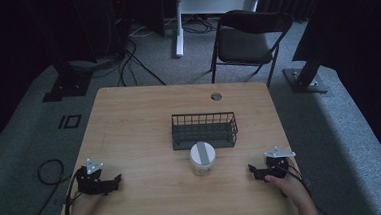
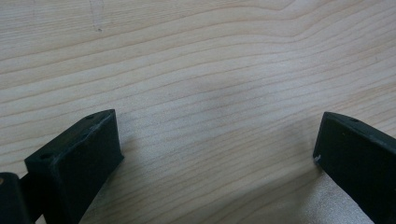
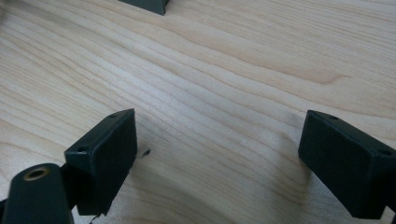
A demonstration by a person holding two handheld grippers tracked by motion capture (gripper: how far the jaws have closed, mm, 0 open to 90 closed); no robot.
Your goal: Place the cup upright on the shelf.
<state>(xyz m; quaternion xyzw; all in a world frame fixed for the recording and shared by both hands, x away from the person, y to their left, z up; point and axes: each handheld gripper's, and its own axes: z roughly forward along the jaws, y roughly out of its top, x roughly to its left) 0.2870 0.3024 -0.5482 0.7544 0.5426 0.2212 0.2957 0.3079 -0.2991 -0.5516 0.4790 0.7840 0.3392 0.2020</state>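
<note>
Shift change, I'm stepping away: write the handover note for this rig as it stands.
Left gripper: open, empty, low over the wooden table at its near left.
Right gripper: open, empty, at the near right.
White lidded jar: upright at centre, just in front of the dark wire basket, untouched. Whether they touch is unclear.
Done: nothing grasped or moved, by the look of it.
Left: probably pick up the jar and set it in the basket.

Between hand-held grippers: jar stands mid-bench, bare wood either side.
Behind jar: wire basket, just beside it, blocks the straight path back.
Left half: open wood.
Right half: open wood.
</note>
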